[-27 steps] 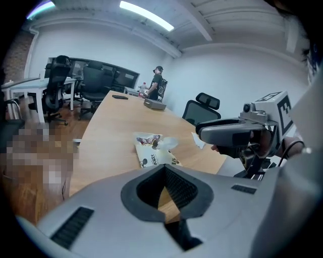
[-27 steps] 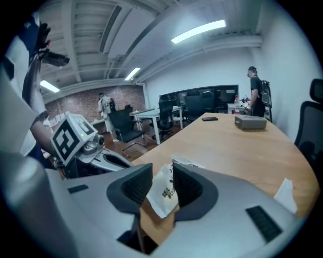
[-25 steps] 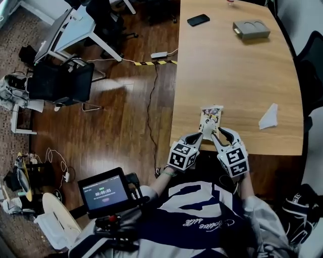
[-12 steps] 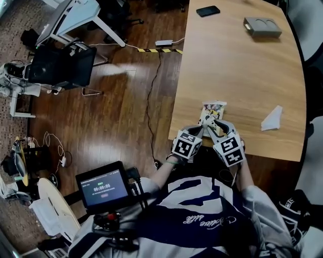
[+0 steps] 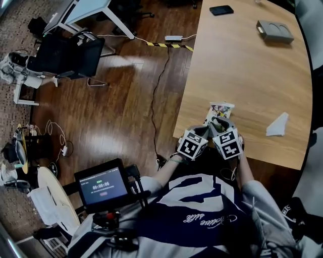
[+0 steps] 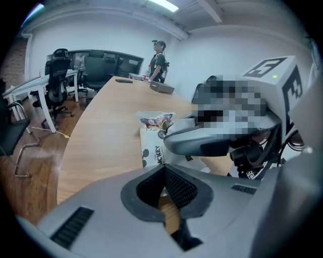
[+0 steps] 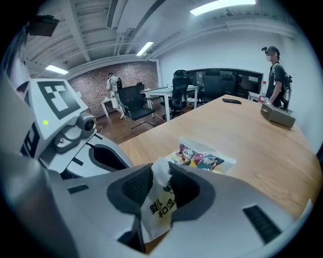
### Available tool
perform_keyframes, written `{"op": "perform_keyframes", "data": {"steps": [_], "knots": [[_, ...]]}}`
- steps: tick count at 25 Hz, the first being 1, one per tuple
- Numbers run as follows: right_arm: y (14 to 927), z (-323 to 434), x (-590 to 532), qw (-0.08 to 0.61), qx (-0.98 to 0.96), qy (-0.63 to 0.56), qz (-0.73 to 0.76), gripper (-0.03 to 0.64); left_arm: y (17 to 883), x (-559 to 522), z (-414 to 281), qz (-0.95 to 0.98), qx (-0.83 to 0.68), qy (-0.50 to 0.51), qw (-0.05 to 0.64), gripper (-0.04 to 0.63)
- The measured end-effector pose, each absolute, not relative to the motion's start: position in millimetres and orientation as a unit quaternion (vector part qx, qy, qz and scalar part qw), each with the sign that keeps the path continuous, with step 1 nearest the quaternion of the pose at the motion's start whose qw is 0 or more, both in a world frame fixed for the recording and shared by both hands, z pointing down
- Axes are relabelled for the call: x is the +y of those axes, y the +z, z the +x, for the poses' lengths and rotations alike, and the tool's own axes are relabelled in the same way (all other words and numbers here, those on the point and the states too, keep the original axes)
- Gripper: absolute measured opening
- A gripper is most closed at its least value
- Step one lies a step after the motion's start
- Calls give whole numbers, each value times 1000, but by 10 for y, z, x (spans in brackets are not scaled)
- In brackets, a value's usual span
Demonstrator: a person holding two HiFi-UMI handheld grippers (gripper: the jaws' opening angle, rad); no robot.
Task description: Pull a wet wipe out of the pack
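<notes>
Near edge: my left gripper & right gripper sit side by side over the wipe pack; I see no room to pass btw them.
R jaws: closed on white printed flap, gap full.
L jaws: together, empty; right gripper's body crosses just ahead.
Beyond pack: table is bare wood, wide open fwd.
Right side: folded white paper near the edge, clear of both.
Far end: grey box, phone, well away.
Left side: table edge near pack.
</notes>
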State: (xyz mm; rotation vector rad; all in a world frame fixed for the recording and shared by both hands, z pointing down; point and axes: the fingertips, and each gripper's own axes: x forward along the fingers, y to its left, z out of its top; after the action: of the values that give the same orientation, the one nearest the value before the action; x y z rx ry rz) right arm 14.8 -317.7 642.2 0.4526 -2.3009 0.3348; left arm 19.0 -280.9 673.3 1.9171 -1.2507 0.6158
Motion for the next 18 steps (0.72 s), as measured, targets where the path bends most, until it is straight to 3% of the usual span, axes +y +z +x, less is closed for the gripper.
{"op": "perform_keyframes", "data": {"steps": [10,18], "knots": [[6283,288,-3212,310,-889,258,218,16,6783,-2774,181,745,-485,262,376,3],[5674,527,-3302,169,-884,351,259,14,6785,-2797,181,745,-482,259,380,3]]}}
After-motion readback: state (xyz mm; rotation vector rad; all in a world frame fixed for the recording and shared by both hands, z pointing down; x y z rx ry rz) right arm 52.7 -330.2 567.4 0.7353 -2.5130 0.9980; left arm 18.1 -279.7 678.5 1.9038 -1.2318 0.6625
